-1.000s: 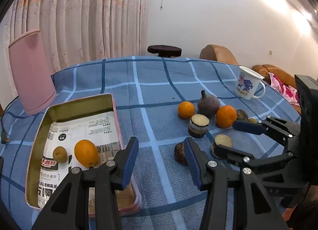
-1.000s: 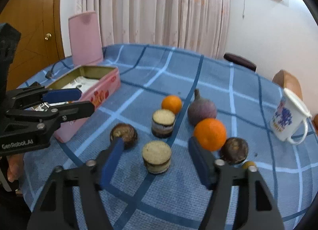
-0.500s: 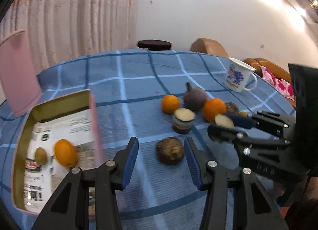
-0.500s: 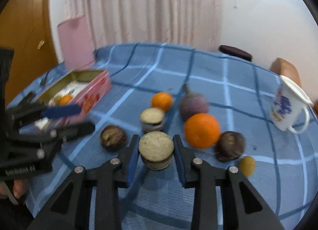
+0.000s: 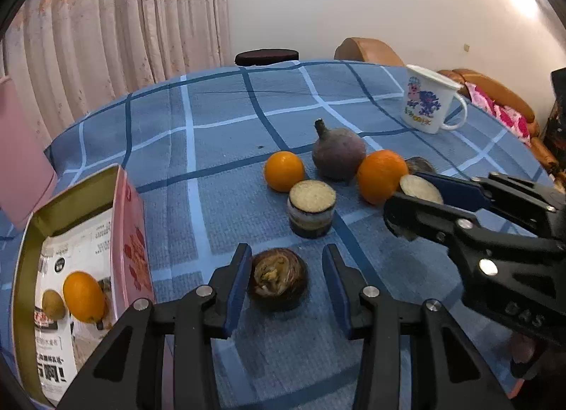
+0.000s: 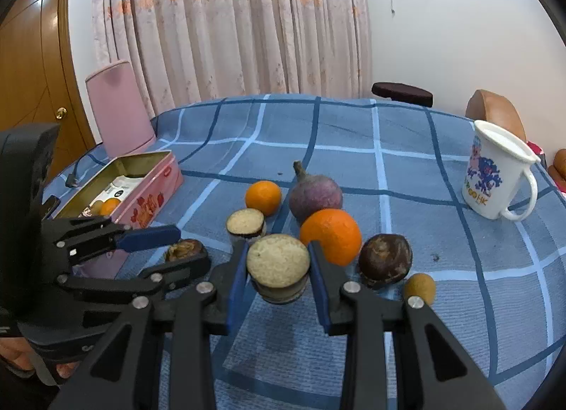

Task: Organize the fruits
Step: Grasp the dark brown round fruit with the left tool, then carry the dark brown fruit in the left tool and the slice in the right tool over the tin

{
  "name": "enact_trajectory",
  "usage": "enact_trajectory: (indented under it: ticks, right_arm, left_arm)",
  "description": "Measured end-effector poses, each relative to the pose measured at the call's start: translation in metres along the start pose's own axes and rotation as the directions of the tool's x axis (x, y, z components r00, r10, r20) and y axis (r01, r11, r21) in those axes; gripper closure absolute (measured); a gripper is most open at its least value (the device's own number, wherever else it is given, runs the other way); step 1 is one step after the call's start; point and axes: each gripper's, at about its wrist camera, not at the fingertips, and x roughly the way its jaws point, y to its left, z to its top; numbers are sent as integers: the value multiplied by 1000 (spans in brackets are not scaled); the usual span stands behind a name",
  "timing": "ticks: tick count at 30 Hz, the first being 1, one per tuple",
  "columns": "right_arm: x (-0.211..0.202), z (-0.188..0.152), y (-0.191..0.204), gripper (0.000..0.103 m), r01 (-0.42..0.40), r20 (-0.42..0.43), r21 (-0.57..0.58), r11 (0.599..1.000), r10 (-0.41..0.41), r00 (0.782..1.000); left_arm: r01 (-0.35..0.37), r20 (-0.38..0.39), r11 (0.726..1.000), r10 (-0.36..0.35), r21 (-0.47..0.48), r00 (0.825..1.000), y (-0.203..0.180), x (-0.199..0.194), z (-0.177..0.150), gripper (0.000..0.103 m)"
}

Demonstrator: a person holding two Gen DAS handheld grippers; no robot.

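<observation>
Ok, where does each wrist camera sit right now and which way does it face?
Left wrist: behind the left gripper, low over the table, open fingers straddling the dark round fruit; the right gripper enters from the right.
Right wrist: behind the right gripper, shut on the cut-top fruit piece; the left gripper shows at left.
Both share the pink tin, oranges, white mug and curtain.

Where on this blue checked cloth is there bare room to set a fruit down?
Bare cloth lies between the pink tin box and the smaller orange, and behind the purple stemmed fruit toward the white cartoon mug. Crowded: the cluster around the larger orange.
</observation>
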Motion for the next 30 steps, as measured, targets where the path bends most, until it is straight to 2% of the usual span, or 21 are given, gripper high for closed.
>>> enact_trajectory:
  ticks: [7, 12, 21, 30]
  right_arm:
    - [1, -1, 1, 67, 2, 8, -2, 1000, -2, 1000]
    - [1, -1, 1, 67, 2, 9, -1, 1000, -2, 1000]
    - [-1, -1, 2, 67, 2, 21, 1, 1000, -2, 1000]
    - [-6, -1, 2, 67, 5, 40, -3, 1000, -5, 999]
  left_arm:
    - [10, -72, 999, -14, -46, 997, 13, 18, 5, 63]
    - [-10, -69, 1000, 9, -9, 998, 8, 13, 1, 64]
    - [-3, -64, 1000, 1, -30, 998, 11, 5, -7, 64]
    - [38, -36, 999, -39, -28, 999, 12, -5, -12, 65]
